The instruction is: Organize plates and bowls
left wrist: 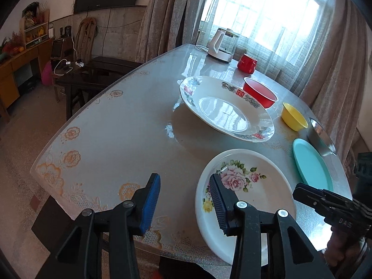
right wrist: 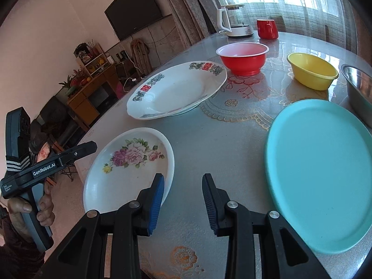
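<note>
Covering the bench [left wrist: 121, 139] is a glossy clear sheet over a lace cloth with orange flower patterns, bright with glare from the window [left wrist: 267, 7] behind sheer and heavy curtains. A rose-printed plate [left wrist: 244, 200] lies near the front edge. Behind it sits a larger plate [left wrist: 223, 107] with red characters on its rim. To the right are a red bowl [right wrist: 243, 57], a yellow bowl [right wrist: 311, 72], a steel bowl [right wrist: 359, 86] at the edge of view, and a teal plate [right wrist: 318, 172], all apart from one another. At the far end stand a white kettle [left wrist: 222, 44] and a red mug [left wrist: 247, 63].

The left gripper [left wrist: 184, 200] hovers over the near edge, its fingers released with nothing between them; the right one shows over the rose plate's left rim. The right gripper [right wrist: 182, 201] hovers between the rose plate and the teal plate, fingers likewise apart and holding nothing. A hand [right wrist: 30, 209] grips the left tool's handle.

Beyond the bench are a wall-mounted television [right wrist: 133, 19], a wooden cabinet [right wrist: 93, 100] with shelves of ornaments, and dark chairs [left wrist: 93, 76].
</note>
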Demonstrator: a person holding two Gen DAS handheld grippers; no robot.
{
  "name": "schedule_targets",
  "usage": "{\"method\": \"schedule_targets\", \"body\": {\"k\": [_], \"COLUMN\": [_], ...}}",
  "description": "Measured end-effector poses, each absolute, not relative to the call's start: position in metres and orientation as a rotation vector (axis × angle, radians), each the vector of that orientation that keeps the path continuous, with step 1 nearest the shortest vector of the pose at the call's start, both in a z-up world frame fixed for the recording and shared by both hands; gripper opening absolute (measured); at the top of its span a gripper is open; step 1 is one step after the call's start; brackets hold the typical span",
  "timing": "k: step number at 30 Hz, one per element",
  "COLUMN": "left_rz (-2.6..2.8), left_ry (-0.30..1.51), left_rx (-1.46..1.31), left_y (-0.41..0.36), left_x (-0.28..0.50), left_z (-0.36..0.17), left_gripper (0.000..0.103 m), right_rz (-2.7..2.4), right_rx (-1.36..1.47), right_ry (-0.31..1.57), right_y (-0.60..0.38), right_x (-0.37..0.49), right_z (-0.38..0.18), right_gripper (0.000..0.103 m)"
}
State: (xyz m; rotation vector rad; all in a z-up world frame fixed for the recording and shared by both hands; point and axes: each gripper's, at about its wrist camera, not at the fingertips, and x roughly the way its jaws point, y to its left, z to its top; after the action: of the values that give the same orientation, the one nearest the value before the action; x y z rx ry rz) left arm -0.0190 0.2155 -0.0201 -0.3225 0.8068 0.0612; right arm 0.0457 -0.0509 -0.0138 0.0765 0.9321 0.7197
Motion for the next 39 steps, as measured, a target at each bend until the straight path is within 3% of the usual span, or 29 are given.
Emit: {"method": "schedule_targets", "body": {"k": [6,13,39], "left_rz": [0.005,-0.02,-0.172], "left_ry": [0.83,0.845,0.792], "left_rx": [-0.382,-0.348,-0.213], "left_y": [0.216,0.198,0.112], "left_x": [-0.026,-0.021,0.027], "left_z": [-0.038,-0.049,-0.011], "left_gripper": [0.042,0.016,0.016], "right_rz": [0.755,0.786,0.614], "right_rx": [0.061,0.036,0.139], "right_ry": [0.956,0.951,0.85], "right_y": [-0.038,-0.029,-0.106], "right_x": [0.039,0.031,0.031], "right_z": [-0.022,-0.027,0.005], "right_gripper": [0.034,0.025,0.025]}}
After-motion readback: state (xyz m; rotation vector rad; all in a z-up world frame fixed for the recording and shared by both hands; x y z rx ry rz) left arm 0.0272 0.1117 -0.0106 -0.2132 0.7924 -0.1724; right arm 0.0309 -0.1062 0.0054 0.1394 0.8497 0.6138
